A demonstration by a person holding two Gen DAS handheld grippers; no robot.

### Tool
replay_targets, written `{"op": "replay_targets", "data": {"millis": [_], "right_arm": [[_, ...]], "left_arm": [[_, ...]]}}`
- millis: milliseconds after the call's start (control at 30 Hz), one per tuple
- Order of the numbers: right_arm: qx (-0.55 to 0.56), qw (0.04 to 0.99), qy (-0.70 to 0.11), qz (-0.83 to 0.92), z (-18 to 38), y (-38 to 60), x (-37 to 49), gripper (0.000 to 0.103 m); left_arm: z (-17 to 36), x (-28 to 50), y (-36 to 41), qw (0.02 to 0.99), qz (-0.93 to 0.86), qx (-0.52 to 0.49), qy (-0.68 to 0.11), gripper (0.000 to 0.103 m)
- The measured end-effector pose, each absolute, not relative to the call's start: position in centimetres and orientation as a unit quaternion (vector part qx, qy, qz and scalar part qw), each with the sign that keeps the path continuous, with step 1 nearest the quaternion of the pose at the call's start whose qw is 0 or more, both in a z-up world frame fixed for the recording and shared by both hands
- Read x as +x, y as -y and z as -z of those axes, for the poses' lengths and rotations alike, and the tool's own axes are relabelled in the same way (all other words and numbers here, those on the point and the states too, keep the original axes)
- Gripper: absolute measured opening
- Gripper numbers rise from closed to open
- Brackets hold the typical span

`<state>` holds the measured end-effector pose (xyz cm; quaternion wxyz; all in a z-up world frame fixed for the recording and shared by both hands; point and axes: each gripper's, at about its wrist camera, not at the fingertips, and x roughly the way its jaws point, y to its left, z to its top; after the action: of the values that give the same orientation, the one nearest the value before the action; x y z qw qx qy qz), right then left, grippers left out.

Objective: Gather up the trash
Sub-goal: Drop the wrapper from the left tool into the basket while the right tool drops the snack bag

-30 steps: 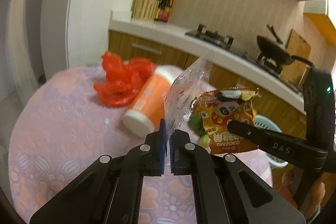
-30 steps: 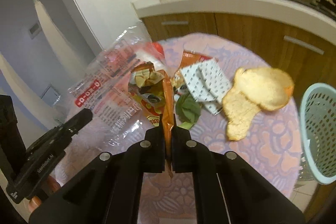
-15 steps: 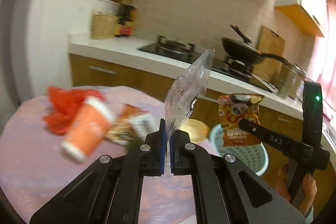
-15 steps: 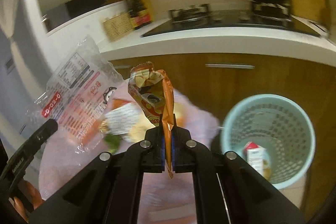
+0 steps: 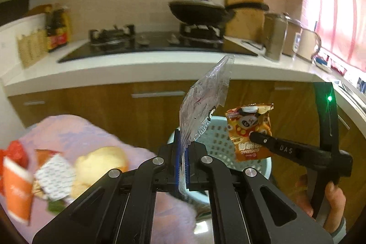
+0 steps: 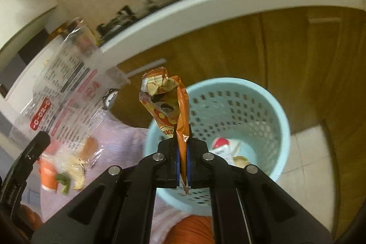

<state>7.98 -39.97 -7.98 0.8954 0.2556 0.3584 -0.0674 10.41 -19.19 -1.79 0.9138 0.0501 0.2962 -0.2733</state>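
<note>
Currently clamped: left gripper (image 5: 181, 159) on thin, crinkled clear plastic wrapper with printed label (image 5: 204, 104), standing upright above pads. Right gripper (image 6: 182, 164) pinched shut on crumpled orange foil snack packet with panda print (image 6: 168, 106), torn top open, rising upright from jaws. Both pieces gripped by lower edge, presumably to hang free for a clean drop. Perforated pale-blue plastic waste basket (image 6: 278, 111) directly ahead of and below right gripper, some trash already inside. Release not yet done.
</note>
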Motion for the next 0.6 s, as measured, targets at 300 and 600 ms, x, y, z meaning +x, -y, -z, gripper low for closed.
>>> {"op": "replay_targets", "data": {"millis": [300,600], "right_arm": [[0.248,0.878,-0.4,0.087,11.1,41.5,9.6,0.003],[0.262,0.86,-0.429,0.093,12.8,42.7,10.4,0.008]], "left_arm": [[5.9,14.1,24.6,0.887,0.29,0.075,-0.351,0.001],[7.6,15.1,25.3,0.884,0.275,0.091,-0.367,0.046]]}}
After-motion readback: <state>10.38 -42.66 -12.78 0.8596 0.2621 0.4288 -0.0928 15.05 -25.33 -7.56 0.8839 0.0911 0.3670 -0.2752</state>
